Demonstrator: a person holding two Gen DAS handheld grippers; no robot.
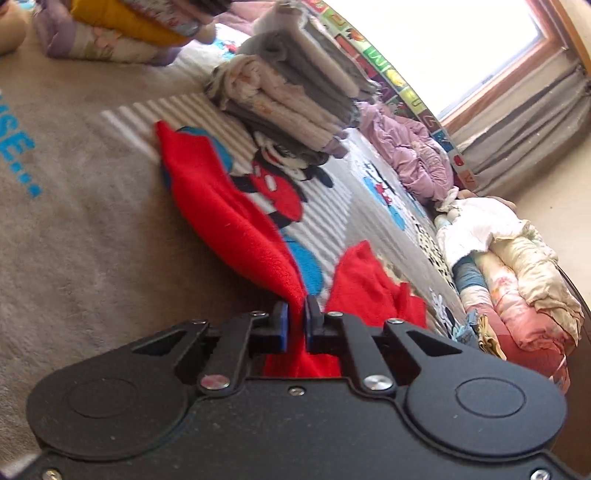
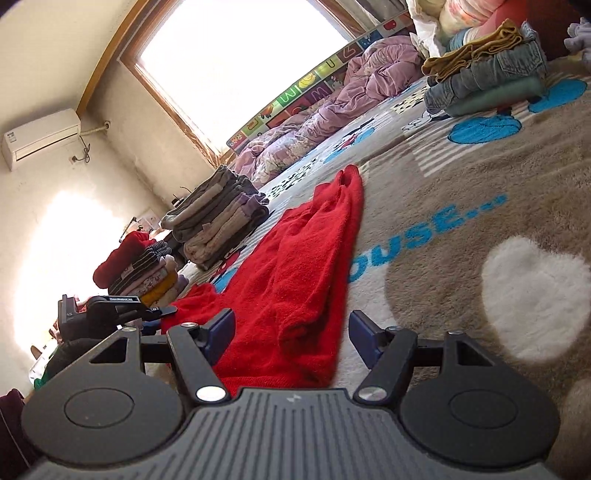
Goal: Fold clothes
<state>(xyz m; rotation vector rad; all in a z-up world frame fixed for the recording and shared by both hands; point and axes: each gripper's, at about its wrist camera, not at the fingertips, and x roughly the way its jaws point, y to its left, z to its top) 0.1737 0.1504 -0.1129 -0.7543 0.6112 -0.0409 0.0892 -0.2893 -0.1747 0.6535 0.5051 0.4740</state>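
Observation:
A red fleece garment (image 1: 221, 214) lies on a cartoon-print blanket (image 1: 74, 240). My left gripper (image 1: 296, 314) is shut on one edge of it, and the cloth rises in a raised fold from the jaws. In the right wrist view the same red garment (image 2: 295, 266) stretches away along the blanket (image 2: 461, 192). My right gripper (image 2: 291, 328) stands open low over its near end, a blue pad on either side of the cloth. The left gripper (image 2: 162, 311) shows at the left, holding a corner of the garment.
Folded stacks surround the work area: grey and beige clothes (image 1: 291, 99), a yellow and lilac pile (image 1: 110, 33), jeans with a mustard top (image 2: 487, 74), a red and striped pile (image 2: 140, 266). A lilac quilt (image 2: 332, 110) and rolled bedding (image 1: 517, 266) lie by the window.

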